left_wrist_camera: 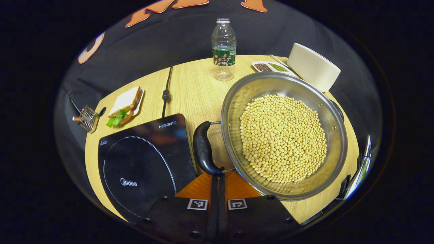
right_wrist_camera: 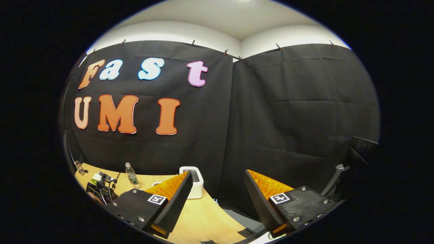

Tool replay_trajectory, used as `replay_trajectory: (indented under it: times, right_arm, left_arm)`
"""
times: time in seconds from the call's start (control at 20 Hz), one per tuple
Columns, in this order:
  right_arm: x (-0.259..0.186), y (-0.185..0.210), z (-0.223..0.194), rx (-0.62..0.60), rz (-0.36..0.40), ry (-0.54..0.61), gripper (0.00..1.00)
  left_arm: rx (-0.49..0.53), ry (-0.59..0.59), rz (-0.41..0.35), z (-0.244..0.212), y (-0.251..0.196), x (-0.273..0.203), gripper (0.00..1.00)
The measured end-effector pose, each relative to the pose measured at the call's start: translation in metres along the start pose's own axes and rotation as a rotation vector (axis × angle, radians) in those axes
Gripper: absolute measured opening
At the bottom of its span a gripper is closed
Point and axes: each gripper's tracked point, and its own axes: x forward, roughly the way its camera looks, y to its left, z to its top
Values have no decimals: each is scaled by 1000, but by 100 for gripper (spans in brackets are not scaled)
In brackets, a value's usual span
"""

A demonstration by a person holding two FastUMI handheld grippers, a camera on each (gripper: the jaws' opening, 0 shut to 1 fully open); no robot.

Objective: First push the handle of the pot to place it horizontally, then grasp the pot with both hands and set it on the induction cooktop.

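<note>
On the table [left_wrist_camera: 196, 84], the pot [left_wrist_camera: 283, 135] is set beside the cooktop [left_wrist_camera: 142, 162]; its handle [left_wrist_camera: 202, 149] is touched by the closed left gripper [left_wrist_camera: 218, 176]. The right gripper [right_wrist_camera: 217, 196] is held spread, aloft.

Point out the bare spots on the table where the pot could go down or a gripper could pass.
The induction cooktop top is bare. Bare table runs between the cable and the water bottle, down to the pot's handle. Crowded: the far right, with the seed dish and white container near the pot, and the sandwich corner.
</note>
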Motion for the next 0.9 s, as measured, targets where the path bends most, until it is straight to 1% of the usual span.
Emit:
replay_trajectory:
  times: [0.15,0.25,0.3,0.35,0.4,0.45,0.6,0.7,0.75,0.8,0.9]
  right_arm:
    - [-12,-5,-7,21,-70,31,95]
    - [-16,-4,-13,24,-91,51,95]
    - [-15,-3,-16,22,-88,60,95]
    - [-10,2,-19,21,-71,71,95]
    - [-3,5,-22,23,-48,79,97]
    - [8,9,-24,28,-21,84,95]
    - [43,17,-31,51,67,94,95]
    - [68,20,-41,60,118,103,95]
    - [80,23,-48,64,148,113,95]
    - [90,26,-56,69,181,128,95]
    - [111,37,-78,70,243,165,95]
  left_arm:
    - [37,-2,-36,9,1,4,9]
    - [31,-1,-73,9,-1,3,8]
    - [29,2,-92,8,-2,1,8]
    - [27,0,-102,7,-5,-4,8]
    - [24,-12,-102,10,-5,-9,8]
    - [12,-14,-103,11,-6,-14,8]
    - [-80,-23,-102,13,-10,-34,8]
    - [-126,-44,-103,16,-10,-46,11]
    - [-147,-50,-98,17,-10,-54,23]
    - [-167,-60,-87,19,-9,-61,33]
    - [-209,-83,-68,19,-6,-74,63]
